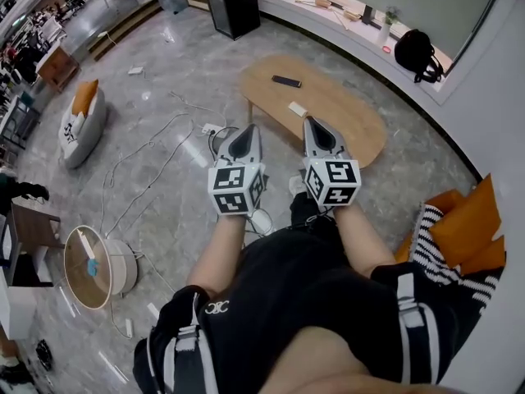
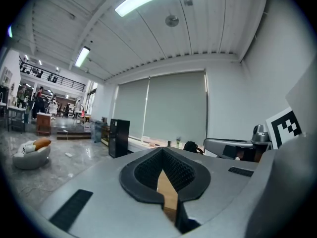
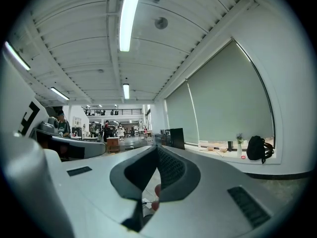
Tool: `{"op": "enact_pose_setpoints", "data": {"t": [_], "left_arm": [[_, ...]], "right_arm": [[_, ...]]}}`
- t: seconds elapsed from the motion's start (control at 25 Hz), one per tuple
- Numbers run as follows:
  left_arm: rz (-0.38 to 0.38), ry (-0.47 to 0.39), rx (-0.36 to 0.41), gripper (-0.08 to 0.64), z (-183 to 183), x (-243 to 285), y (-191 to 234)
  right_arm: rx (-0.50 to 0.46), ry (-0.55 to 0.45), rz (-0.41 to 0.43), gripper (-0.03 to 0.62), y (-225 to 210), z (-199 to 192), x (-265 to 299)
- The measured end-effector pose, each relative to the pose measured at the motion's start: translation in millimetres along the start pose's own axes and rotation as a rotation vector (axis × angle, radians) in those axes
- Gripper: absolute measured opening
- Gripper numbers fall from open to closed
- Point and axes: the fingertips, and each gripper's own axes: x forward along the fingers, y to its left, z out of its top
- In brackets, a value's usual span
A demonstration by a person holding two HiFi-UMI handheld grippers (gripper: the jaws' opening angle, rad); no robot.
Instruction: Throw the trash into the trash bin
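Left gripper (image 1: 248, 131): jaws together, nothing between. Right gripper (image 1: 312, 124): same, shut and empty. Both point at wooden table (image 1: 349, 117). Round bin (image 1: 90, 267) on floor, well left of table. White scrap (image 1: 297, 108) on table's near edge.

Left tool (image 1: 246, 131), right tool (image 1: 312, 125), wooden table (image 1: 344, 109) beyond

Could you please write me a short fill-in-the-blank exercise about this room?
1. The slim black remote control lies on the oval ___ table.
2. The ___ cushion rests on the pale beanbag chair.
3. The backpack on the white window ledge is ___.
4. The left gripper and the right gripper are both shut, holding ___.
Missing words: wooden, orange, black, nothing.
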Motion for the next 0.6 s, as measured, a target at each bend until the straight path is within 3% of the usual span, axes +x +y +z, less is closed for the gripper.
{"op": "enact_pose_setpoints", "data": {"t": [0.12, 0.28, 0.6], "left_arm": [[0.004, -0.006, 0.008, 0.012, 2.8, 20.4, 9.8], [0.027, -0.024, -0.004, 0.012, 7.3, 55.4, 36.4], [0.067, -0.014, -0.007, 0.012, 18.8, 160.7, 89.1]], "right_arm": [[-0.024, -0.01, 0.01, 0.003, -6.0, -0.8, 23.8], [-0.124, -0.035, 0.025, 0.003, -10.2, -1.8, 66.3], [-0.08, -0.02, 0.075, 0.003, -49.4, -6.7, 182.7]]}}
